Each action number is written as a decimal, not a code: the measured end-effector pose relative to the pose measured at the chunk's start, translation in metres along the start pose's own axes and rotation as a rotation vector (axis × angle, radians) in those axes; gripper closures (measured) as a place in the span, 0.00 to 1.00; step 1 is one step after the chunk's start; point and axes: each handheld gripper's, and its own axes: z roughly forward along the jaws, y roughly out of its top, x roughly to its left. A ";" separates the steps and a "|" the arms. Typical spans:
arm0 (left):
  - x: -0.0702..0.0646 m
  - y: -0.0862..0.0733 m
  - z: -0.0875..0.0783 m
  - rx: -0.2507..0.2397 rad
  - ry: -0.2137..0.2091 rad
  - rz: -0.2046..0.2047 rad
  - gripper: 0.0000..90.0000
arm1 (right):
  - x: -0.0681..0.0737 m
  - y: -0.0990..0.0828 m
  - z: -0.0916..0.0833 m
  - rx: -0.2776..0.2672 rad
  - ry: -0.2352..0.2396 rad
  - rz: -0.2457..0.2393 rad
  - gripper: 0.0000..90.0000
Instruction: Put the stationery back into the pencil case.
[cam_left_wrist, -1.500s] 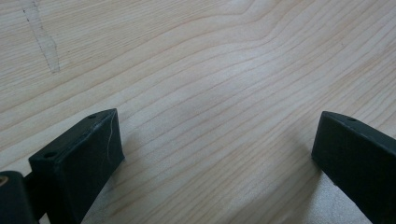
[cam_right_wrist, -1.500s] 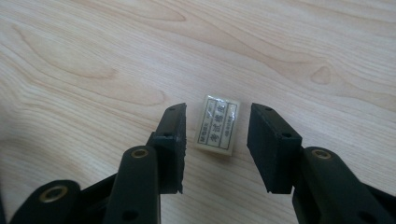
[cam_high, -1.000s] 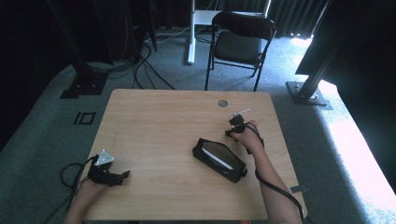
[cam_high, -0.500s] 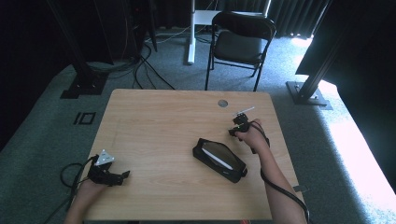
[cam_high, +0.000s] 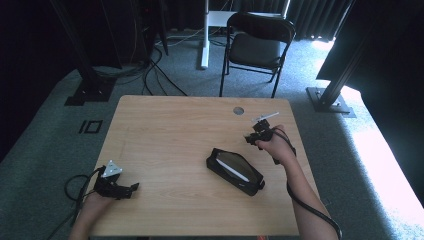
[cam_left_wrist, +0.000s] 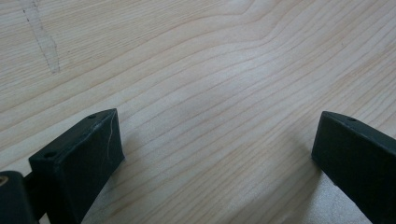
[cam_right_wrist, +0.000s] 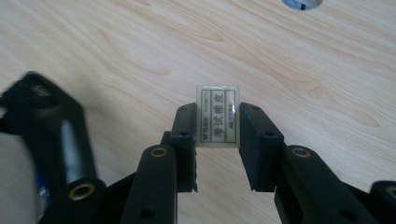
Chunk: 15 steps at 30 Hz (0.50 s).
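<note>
While lifted off the wooden surface (cam_high: 170, 130) at its far right, clamps a small white eraser (cam_right_wrist: 217, 122) between the jaws of the right gripper (cam_high: 260, 132). Seen in the right gripper view as a flat block with a printed label, standing upright between the two black pads, its top edge poking out beyond the tips. Pressed on both narrow sides, with bare wood behind and nothing else touching. Jaws narrow, having just been closing, with the eraser between them and now gripped.

Nearer the person and to the left of that gripper, at mid-surface, lies a black pencil case (cam_high: 235, 171). Long axis on a diagonal, from far-left to near-right. Open along the top, with a pale, slim item (cam_high: 232, 167) resting inside; too small to tell what. Near the right gripper but apart from it, so judged the likely place for the eraser: a short carry down and leftward, ending over the open mouth. Far closer to the right hand than to the left.

At the near left corner, well apart from the case, rests the left gripper (cam_high: 131, 189), low on the surface. Jaws spread wide in the left gripper view, with only wood grain between them; holding and touching nothing.

Beyond the right gripper, near the far edge, a small round hole (cam_high: 238, 110).
</note>
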 end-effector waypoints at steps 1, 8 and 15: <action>0.000 0.000 0.000 0.000 0.000 0.000 0.02 | 0.002 0.001 -0.004 -0.012 0.005 -0.006 0.76; 0.000 0.000 0.000 0.000 0.000 0.000 0.02 | 0.014 0.003 -0.023 -0.050 0.048 -0.047 0.76; 0.000 0.000 0.000 0.000 0.000 0.000 0.02 | 0.032 0.004 -0.039 -0.089 0.101 -0.108 0.76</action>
